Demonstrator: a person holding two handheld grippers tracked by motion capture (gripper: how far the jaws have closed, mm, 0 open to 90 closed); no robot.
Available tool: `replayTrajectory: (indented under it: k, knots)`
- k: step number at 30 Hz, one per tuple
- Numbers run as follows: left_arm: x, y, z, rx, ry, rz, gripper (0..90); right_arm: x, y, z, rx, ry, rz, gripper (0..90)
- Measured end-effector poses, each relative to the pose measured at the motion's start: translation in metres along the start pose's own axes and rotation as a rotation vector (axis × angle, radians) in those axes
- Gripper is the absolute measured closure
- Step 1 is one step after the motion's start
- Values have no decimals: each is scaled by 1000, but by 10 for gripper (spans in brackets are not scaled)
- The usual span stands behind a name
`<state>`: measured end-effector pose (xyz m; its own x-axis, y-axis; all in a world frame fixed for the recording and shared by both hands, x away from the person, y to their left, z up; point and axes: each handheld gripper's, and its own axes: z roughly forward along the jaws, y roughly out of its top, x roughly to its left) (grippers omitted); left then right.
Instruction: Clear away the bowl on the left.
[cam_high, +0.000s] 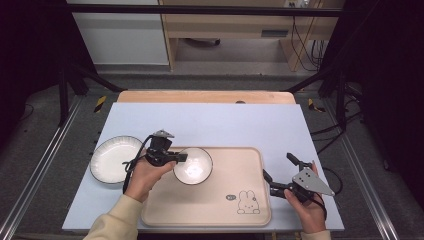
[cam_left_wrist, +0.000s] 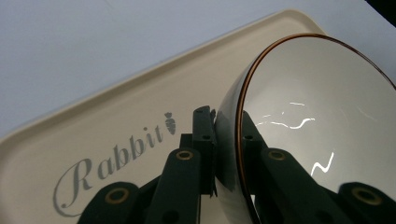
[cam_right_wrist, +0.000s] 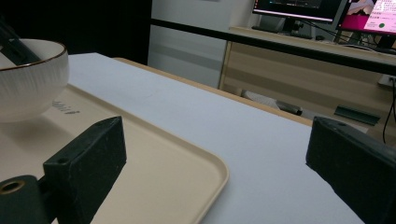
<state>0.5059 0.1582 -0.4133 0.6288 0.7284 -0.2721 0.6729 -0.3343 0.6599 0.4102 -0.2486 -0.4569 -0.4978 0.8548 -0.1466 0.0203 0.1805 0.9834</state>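
The bowl (cam_high: 193, 165) sits with its near wall pinched between the jaws of the left gripper (cam_high: 181, 157): in the left gripper view one jaw lies against the ribbed outside of the bowl (cam_left_wrist: 317, 126) and the other presses on the glossy inside, the thin brown rim running up between them. The jaws stand narrow, closed on that wall. The left gripper (cam_left_wrist: 227, 135) comes at the bowl from its left side in the high view, the person's left hand (cam_high: 145, 175) behind it.

The bowl is over the upper left part of the beige tray (cam_high: 215, 210), and in the right gripper view the bowl (cam_right_wrist: 30, 77) shows a shadow under it on the tray (cam_right_wrist: 177, 186); whether it rests there or is just lifted I cannot tell. Beyond the left jaws the tray (cam_left_wrist: 116, 112) runs bare past the word "Rabbit" to its raised edge, with the pale blue table (cam_high: 225, 122) open past that. Behind the left gripper, just off the tray's left edge, lies a white plate (cam_high: 111, 159), near but apart from the bowl.

The right gripper (cam_high: 280, 174) hangs at the tray's right edge, well apart from the bowl, its jaws (cam_right_wrist: 224, 154) wide with nothing between them; the tray's rounded corner and bare table lie in the gap.

The bowl is white, shiny inside, finely ribbed outside, with a dark brown line along its rim.
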Motion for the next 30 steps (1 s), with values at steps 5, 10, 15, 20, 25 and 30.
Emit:
replayTrajectory:
  k: [5,10,15,20,25,30]
  knots:
    - [-6,0,7,19,-6,17,823,0,0,0,-3,0,-2,50]
    - [-11,-1,14,37,-15,26,824,0,0,0,-1,0,-4,50]
    - [-15,-2,19,44,-22,29,824,0,0,1,-2,0,-4,49]
    - [-18,-4,23,53,-26,36,823,0,0,1,2,2,-3,48]
    - [-21,-5,26,64,-34,45,823,0,0,1,2,2,-3,48]
    - [-22,-6,28,63,-42,45,824,0,-1,1,4,2,-3,48]
